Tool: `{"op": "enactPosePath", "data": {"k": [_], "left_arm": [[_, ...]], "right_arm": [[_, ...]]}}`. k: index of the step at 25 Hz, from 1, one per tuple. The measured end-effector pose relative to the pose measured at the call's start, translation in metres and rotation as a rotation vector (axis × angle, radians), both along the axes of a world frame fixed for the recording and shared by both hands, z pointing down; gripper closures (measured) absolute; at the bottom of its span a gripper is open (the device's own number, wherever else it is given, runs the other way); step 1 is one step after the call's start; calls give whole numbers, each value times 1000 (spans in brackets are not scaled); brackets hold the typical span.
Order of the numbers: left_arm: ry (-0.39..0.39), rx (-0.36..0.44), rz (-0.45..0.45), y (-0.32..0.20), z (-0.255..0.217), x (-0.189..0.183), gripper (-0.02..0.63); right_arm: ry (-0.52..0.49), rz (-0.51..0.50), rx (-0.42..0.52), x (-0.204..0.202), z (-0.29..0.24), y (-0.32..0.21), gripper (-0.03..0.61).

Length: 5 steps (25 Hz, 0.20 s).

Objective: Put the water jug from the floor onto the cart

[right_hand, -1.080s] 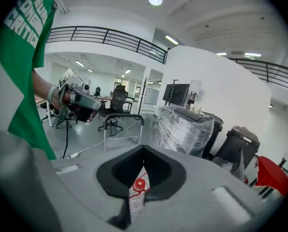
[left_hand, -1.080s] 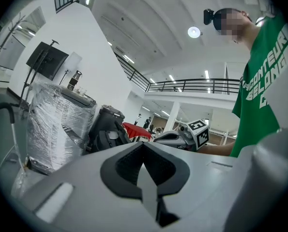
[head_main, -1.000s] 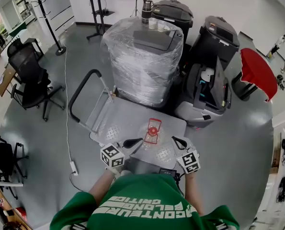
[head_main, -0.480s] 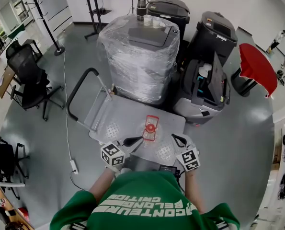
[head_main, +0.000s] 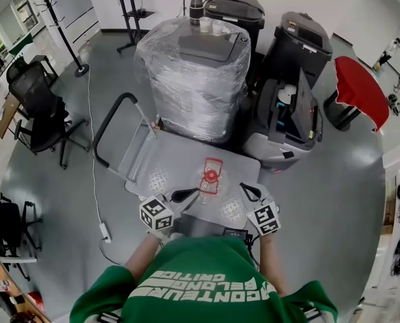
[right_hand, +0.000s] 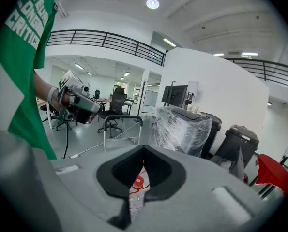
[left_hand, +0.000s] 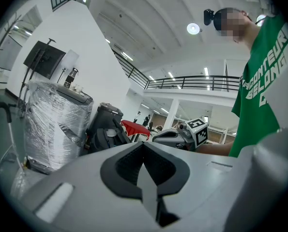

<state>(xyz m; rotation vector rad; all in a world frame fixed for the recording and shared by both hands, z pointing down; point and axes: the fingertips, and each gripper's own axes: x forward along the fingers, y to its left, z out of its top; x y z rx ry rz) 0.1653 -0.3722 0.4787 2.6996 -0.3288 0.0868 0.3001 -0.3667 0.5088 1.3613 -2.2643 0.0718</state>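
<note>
The water jug, clear plastic with a red cap and red handle, stands upright on the grey deck of the cart, close to the deck's near edge. My left gripper hovers just left of the jug, jaws shut and empty, pointing at it. To the jug's right my right gripper is also shut on nothing. In the right gripper view the jug shows beyond the closed jaws. The left gripper view shows shut jaws and no jug.
The cart's black push handle rises at its left end. Behind it stands a plastic-wrapped bin, with black bins, an open machine and a red seat to the right. An office chair and a white floor cable lie left.
The head view has shifted slightly. The jug and both grippers keep their places.
</note>
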Motion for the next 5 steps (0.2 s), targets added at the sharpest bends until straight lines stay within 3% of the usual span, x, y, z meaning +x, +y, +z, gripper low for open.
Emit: {"op": "enactPosePath", "data": {"k": [5], "left_arm": [[1, 6, 7, -2, -1, 2, 606]], "right_arm": [[16, -14, 7, 1, -3, -8, 588]]}}
